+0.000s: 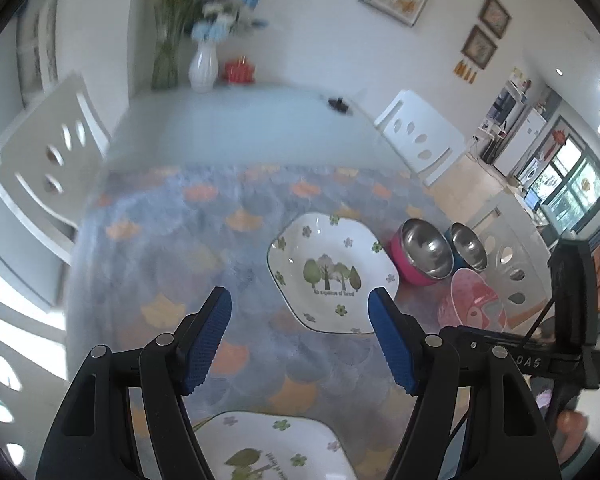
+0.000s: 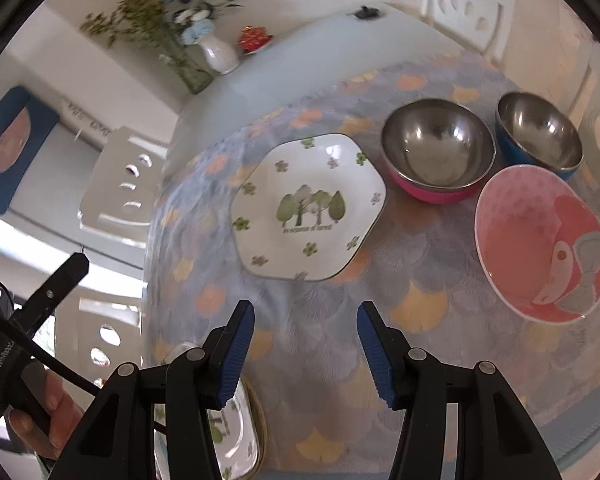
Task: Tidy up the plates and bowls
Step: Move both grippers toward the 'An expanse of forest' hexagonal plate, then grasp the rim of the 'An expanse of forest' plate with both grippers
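Note:
A white hexagonal plate with a tree print (image 1: 332,274) (image 2: 308,206) lies on the patterned cloth. A second tree-print plate (image 1: 272,450) (image 2: 230,432) lies at the near edge, below my left gripper (image 1: 300,340), which is open and empty. To the right stand a steel bowl with a pink shell (image 1: 422,250) (image 2: 438,152), a steel bowl with a blue shell (image 1: 468,246) (image 2: 540,132) and a pink flamingo bowl (image 1: 476,304) (image 2: 540,244). My right gripper (image 2: 306,348) is open and empty, above the cloth in front of the hexagonal plate.
White chairs (image 1: 44,160) (image 1: 420,136) stand around the table. A white vase with flowers (image 1: 202,64) (image 2: 218,54), a red object (image 1: 240,70) and a small black item (image 1: 338,104) sit at the far end. The right gripper's body (image 1: 568,336) shows at right.

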`<act>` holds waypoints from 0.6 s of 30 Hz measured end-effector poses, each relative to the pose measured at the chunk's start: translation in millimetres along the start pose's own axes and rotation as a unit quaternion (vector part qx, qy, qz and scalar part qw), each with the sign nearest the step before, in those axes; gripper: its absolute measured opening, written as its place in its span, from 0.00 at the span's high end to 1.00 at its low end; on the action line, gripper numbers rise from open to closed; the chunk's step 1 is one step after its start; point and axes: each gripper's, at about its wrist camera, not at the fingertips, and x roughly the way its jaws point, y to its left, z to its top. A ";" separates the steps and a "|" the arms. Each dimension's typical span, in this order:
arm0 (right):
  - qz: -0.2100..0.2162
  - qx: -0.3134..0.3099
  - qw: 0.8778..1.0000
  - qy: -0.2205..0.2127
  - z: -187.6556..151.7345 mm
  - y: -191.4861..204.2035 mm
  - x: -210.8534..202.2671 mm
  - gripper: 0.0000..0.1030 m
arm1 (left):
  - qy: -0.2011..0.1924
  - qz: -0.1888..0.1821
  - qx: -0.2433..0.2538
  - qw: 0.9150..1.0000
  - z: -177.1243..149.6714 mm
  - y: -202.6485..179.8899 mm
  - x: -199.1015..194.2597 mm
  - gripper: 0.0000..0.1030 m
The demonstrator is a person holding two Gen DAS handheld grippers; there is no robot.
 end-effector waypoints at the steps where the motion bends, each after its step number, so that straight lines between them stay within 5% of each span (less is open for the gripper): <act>1: -0.003 0.003 1.000 0.004 3.7 -3.0 4.9 0.50 | 0.010 -0.005 -0.011 1.000 0.6 4.1 8.5 0.33; 6: -0.013 0.019 0.999 0.034 23.4 -18.1 44.1 0.50 | 0.058 -0.029 -0.067 0.996 -1.0 20.0 61.2 0.37; 13: -0.042 0.034 0.996 0.065 43.3 -34.2 97.2 0.50 | 0.133 -0.023 -0.080 0.988 -9.5 20.4 136.0 0.59; 18: -0.056 0.029 0.996 0.069 49.8 -40.5 117.1 0.73 | 0.172 -0.010 -0.092 0.981 -18.2 23.4 170.0 0.66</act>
